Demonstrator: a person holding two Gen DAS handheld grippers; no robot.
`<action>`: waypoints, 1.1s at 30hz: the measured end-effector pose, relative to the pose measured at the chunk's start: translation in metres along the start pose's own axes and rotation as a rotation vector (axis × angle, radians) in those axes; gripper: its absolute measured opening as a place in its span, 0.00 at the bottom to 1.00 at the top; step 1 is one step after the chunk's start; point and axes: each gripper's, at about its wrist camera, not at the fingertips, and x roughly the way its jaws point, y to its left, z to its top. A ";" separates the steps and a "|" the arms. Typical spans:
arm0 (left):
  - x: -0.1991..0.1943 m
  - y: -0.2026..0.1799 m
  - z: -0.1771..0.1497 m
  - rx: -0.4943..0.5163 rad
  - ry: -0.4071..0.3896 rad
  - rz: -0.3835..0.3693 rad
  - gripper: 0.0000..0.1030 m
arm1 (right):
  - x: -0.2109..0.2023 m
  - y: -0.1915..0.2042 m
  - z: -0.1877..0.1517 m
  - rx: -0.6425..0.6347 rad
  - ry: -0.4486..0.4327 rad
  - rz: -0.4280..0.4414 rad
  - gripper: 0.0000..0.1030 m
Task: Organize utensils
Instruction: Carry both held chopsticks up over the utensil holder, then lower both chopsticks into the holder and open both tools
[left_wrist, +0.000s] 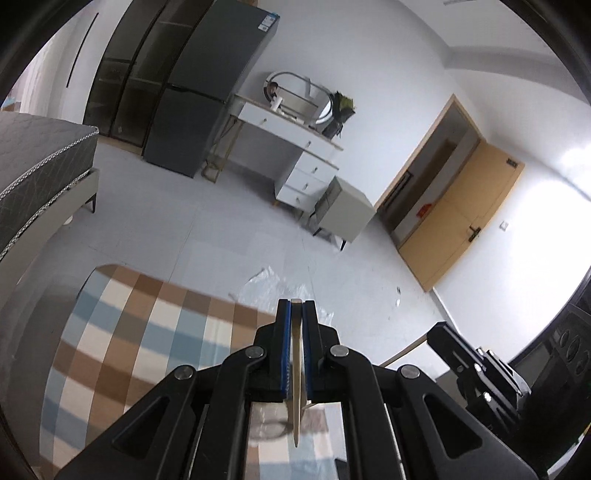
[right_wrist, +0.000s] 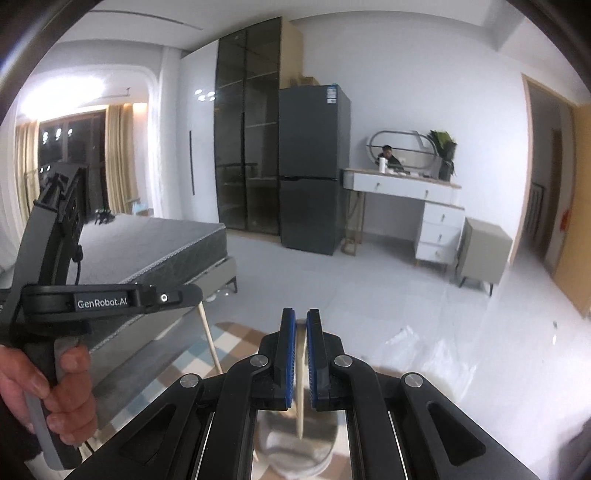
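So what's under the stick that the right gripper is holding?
Under the wooden stick in the right gripper sits a blurry silver container. The gripper covers its sides, and its inside is too blurred to tell.

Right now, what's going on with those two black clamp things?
A person is holding a two-finger gripper in each hand. The left gripper is shut on a thin, pale wooden stick, likely a chopstick. The right gripper is shut on a similar stick, above a shiny metal container. Both are held up over a checked cloth in a bedroom. The person's left hand grips its handle.
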 end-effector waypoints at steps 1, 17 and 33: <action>0.005 0.001 0.004 -0.001 -0.001 0.000 0.01 | 0.006 0.000 0.004 -0.013 0.007 0.001 0.05; 0.074 0.018 0.007 -0.003 -0.035 0.070 0.01 | 0.087 -0.026 -0.016 0.015 0.148 0.005 0.05; 0.079 0.007 -0.020 0.084 0.009 0.072 0.01 | 0.112 -0.044 -0.049 0.077 0.242 0.030 0.05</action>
